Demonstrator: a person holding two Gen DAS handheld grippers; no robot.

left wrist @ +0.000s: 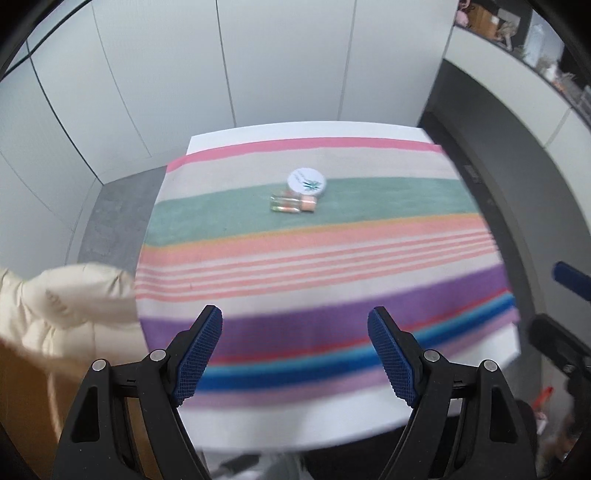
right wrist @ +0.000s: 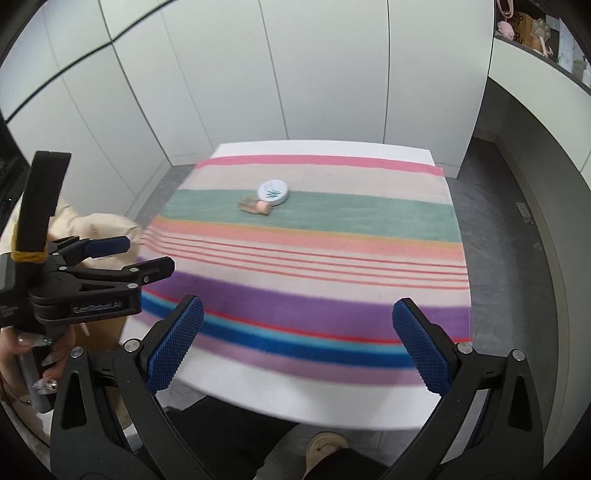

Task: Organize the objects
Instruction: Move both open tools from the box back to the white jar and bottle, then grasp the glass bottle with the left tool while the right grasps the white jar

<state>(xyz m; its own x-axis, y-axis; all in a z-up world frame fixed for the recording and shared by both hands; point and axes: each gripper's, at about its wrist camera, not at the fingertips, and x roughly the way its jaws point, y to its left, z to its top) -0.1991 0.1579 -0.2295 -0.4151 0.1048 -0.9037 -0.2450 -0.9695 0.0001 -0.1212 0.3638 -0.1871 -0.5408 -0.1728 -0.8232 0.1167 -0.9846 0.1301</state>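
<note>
A round white tin with a green leaf mark (left wrist: pixel 306 181) (right wrist: pixel 273 191) rests on the green stripe of a striped cloth (left wrist: pixel 325 266) (right wrist: pixel 314 266) over a white table (left wrist: pixel 295 424). Touching its near side lies a small clear bottle with a peach cap (left wrist: pixel 292 204) (right wrist: pixel 257 207), on its side. My left gripper (left wrist: pixel 295 325) hangs open over the cloth's near edge, far short of both objects. In the right wrist view it (right wrist: pixel 147 254) shows from the side at the left, held by a hand. My right gripper (right wrist: pixel 297 314) is open too, over the near stripes, nothing between its fingers.
A cream padded jacket (left wrist: pixel 70 299) (right wrist: pixel 96 229) lies off the table's left side above a brown box (left wrist: pixel 22 391). White wall panels stand behind the table, grey floor around it. A shelf with clutter (left wrist: pixel 524 33) runs at the upper right. A shoe (right wrist: pixel 325 450) shows below.
</note>
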